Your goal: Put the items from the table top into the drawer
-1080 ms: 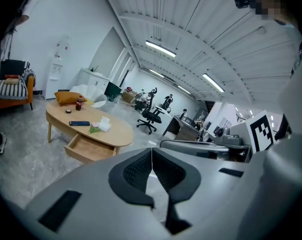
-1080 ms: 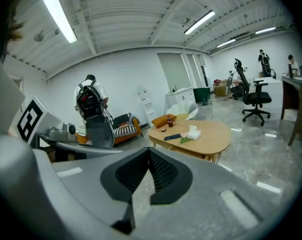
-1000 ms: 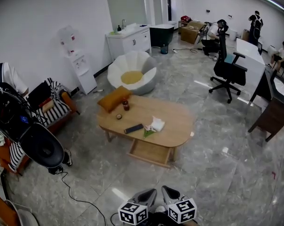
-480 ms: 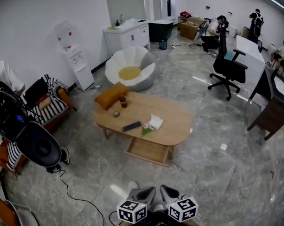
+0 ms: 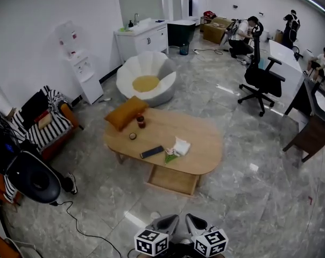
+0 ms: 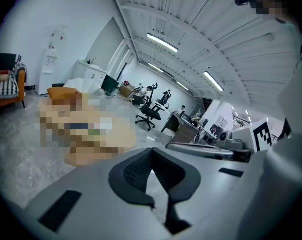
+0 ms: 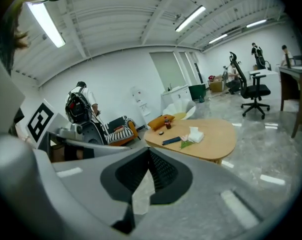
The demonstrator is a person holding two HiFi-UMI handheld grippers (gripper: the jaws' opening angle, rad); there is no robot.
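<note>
While we hold both tools low and side by side, the left gripper (image 5: pixel 169 223) and the right gripper (image 5: pixel 195 222) each have their jaws pressed together, and nothing sits between them. Straight ahead of both tips, well apart from them across the grey marbled floor (image 5: pixel 248 208), stands the table (image 5: pixel 205 149), a pale wooden oval.

Nearest to our tips on the tabletop lies the remote (image 5: pixel 152 152), dark, flat and slim, set at a slant. Just right of it sits a small green item (image 5: pixel 169 156), touching a white, slightly crumpled pack (image 5: pixel 181 145).

Farther from us and to the left, a little round disc (image 5: pixel 132 136) lies by itself. Beyond that stands a jar (image 5: pixel 141 121), dark red and upright. At the far left corner an orange cushion (image 5: pixel 126 112) lies partly over the edge.

The drawer (image 5: pixel 173 180) is pulled out from under the side of the table that faces our grippers, between the tips and the tabletop. It is a shallow tray of the same pale wood, and its bare bottom shows. All the items lie on the top, none in the drawer.
</note>
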